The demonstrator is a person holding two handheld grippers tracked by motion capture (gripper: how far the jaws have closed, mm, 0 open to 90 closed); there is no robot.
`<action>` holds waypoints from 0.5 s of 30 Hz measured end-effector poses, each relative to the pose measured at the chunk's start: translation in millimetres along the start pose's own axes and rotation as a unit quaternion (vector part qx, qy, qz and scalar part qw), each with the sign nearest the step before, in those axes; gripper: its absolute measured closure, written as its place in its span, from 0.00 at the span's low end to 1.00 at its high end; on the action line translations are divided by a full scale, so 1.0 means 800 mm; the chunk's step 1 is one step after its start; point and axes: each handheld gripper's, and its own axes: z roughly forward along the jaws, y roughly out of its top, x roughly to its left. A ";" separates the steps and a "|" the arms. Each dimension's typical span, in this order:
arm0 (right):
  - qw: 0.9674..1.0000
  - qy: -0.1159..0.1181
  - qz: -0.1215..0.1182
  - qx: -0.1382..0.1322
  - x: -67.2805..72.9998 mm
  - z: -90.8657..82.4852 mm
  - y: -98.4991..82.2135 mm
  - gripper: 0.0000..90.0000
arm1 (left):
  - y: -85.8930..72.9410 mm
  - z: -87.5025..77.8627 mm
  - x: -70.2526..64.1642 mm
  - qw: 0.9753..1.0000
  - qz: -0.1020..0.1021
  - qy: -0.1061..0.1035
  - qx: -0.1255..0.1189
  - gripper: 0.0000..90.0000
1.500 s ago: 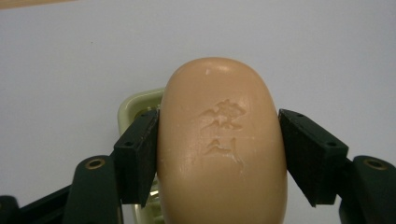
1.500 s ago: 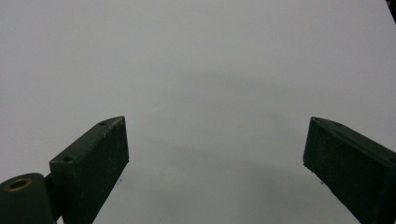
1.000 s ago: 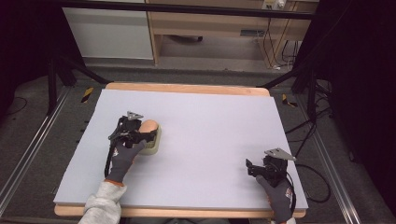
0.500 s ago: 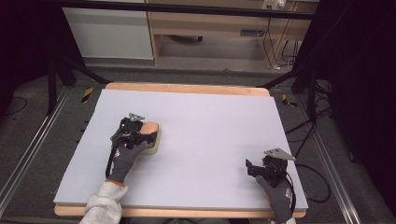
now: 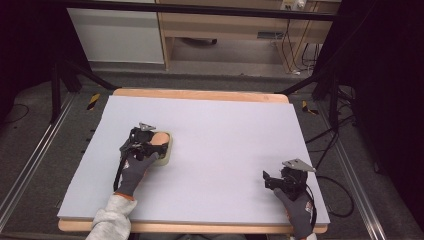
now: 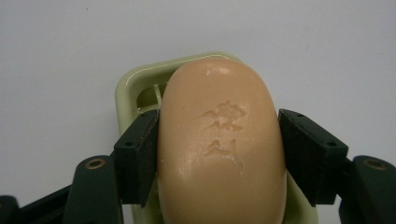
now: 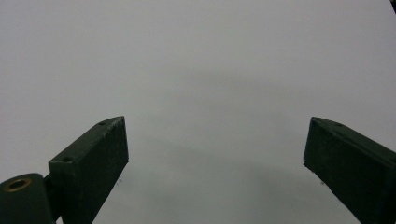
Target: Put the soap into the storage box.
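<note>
Fingers (image 6: 140,158) of the left gripper (image 6: 219,161) pinch the soap (image 6: 220,144) from both sides, each black pad pressed against its flank. Desk (image 5: 225,130): a pale grey surface with a wooden edge. Right gripper (image 5: 272,181): near the desk's near right corner, well apart from the soap, its fingers (image 7: 93,158) spread wide over bare surface. Dish (image 6: 135,84): pale green, left of the desk's centre, directly under the soap. Soap: peach-coloured oval bar with a stamped top.
</note>
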 end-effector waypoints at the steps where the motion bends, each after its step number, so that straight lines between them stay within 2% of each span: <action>1: 1.000 0.001 0.000 0.000 0.000 0.000 0.000 0.08 | -0.001 0.001 0.000 1.000 0.000 0.001 0.001 0.35; 15: 1.000 0.002 0.000 0.000 0.000 0.000 0.000 0.08 | -0.005 0.003 0.001 1.000 -0.005 0.005 0.006 0.35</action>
